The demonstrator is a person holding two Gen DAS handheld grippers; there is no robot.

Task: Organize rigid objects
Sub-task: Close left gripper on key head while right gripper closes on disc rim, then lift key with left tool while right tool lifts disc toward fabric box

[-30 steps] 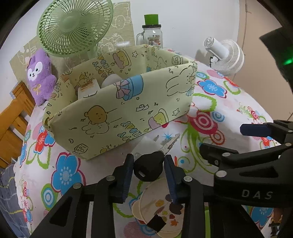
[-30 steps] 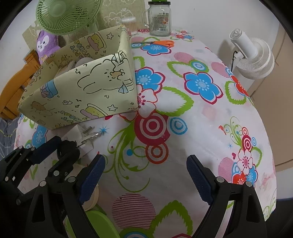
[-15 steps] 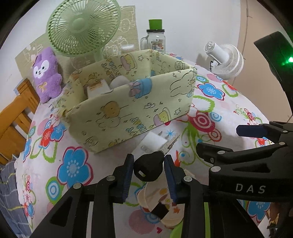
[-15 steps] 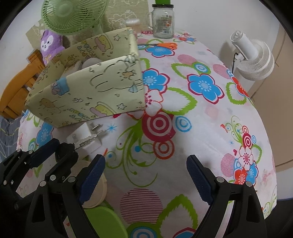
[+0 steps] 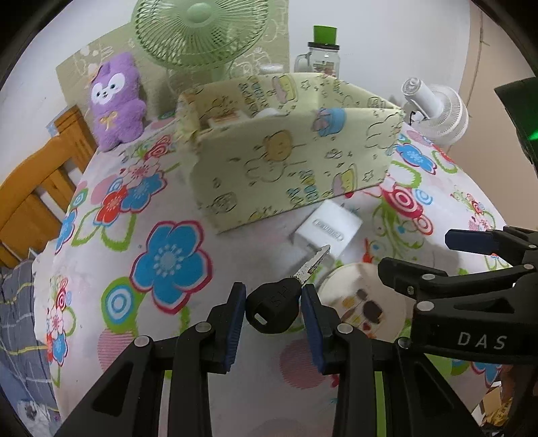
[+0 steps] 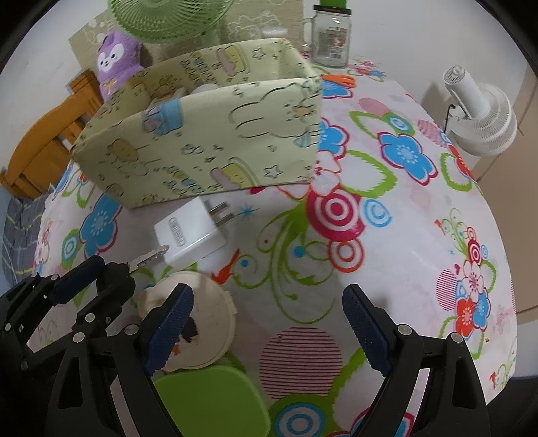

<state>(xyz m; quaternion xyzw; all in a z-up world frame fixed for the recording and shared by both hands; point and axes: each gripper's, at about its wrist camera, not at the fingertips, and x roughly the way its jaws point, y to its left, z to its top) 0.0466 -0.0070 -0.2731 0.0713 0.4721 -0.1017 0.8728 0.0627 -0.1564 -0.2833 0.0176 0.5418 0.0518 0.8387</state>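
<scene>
My left gripper point(image 5: 272, 307) is shut on a key with a black head point(image 5: 274, 309), its metal blade pointing forward, held above the flowered tablecloth. The key's blade also shows in the right wrist view point(image 6: 149, 257). A pale yellow cartoon-print fabric box point(image 5: 289, 154) stands ahead, with a few items inside; it also shows in the right wrist view point(image 6: 208, 134). A white plug adapter point(image 5: 328, 230) lies in front of the box, also in the right wrist view point(image 6: 190, 233). My right gripper point(image 6: 267, 322) is open and empty over the cloth.
A round cream lid point(image 6: 201, 322) and a green lid point(image 6: 212, 400) lie near the table's front. A green fan point(image 5: 198, 30), a purple plush point(image 5: 116, 101), a glass jar point(image 6: 331, 40) and orange scissors point(image 6: 339, 80) are at the back. A white fan point(image 6: 484, 117) stands right.
Both grippers have pulled back and risen, so the box looks farther away. The left gripper keeps the key and has swung left. The plug adapter is now fully in view.
</scene>
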